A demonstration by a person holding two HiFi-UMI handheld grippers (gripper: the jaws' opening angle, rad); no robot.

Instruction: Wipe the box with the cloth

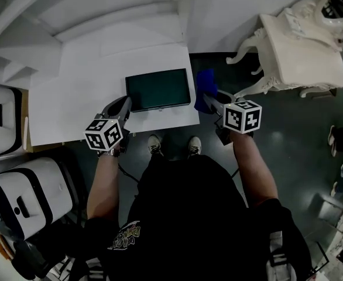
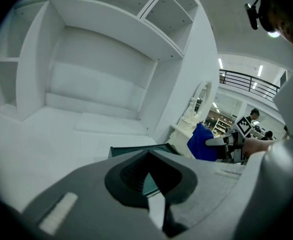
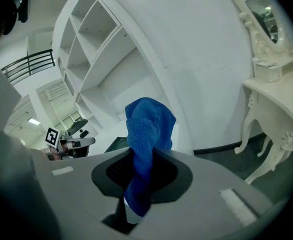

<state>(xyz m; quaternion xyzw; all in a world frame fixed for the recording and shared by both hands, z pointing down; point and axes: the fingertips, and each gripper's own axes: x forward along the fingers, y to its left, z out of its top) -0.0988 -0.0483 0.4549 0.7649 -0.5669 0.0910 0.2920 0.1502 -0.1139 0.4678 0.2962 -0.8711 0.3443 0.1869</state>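
Observation:
A flat dark green box (image 1: 158,89) lies on a white tabletop (image 1: 72,92), near its front right corner. My left gripper (image 1: 123,105) sits at the box's front left corner, shut with nothing between its jaws; in the left gripper view the box (image 2: 129,150) shows just beyond the left gripper (image 2: 149,156). My right gripper (image 1: 211,103) is held off the table's right edge, beside the box, and is shut on a blue cloth (image 1: 205,84). The cloth (image 3: 149,129) stands bunched above the right gripper (image 3: 141,159) and hangs down between its jaws.
White shelving (image 1: 101,16) rises behind the table. An ornate white dressing table (image 1: 303,51) stands at the right on the dark floor. Two white machines (image 1: 2,119) (image 1: 28,195) stand at the left. The person's shoes (image 1: 155,144) are at the table's front edge.

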